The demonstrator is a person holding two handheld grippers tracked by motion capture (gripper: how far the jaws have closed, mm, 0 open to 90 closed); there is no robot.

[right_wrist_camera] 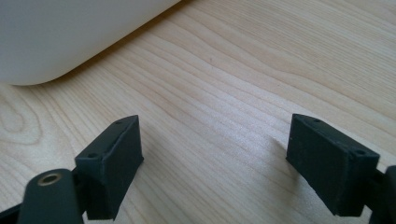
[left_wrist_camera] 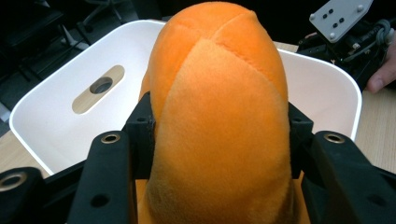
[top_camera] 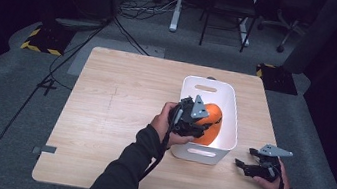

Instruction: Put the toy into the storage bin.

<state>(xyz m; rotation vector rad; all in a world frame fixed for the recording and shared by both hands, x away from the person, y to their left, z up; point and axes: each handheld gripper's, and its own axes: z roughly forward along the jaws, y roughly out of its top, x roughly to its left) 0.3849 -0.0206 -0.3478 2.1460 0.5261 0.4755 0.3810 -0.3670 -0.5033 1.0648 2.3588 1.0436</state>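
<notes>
An orange plush toy (top_camera: 211, 124) hangs inside the white plastic bin (top_camera: 200, 153) on the wooden table (top_camera: 112, 116). My left gripper (top_camera: 204, 124) reaches in from the bin's left rim and is shut on the toy. In the left gripper view both black pads press into the sides of the plush (left_wrist_camera: 219, 93), with the bin's inner wall (left_wrist_camera: 60, 107) behind it. My right gripper (top_camera: 243, 165) rests low on the table just right of the bin. Its jaws stand wide apart with bare wood between them (right_wrist_camera: 215, 154).
The bin has a slot handle (top_camera: 206, 88) at its far end and one at its near end. A curved corner of the bin (right_wrist_camera: 60, 37) lies close in front of the right gripper. Beyond the table are floor cables, chair legs and yellow-black striped floor blocks (top_camera: 43, 40).
</notes>
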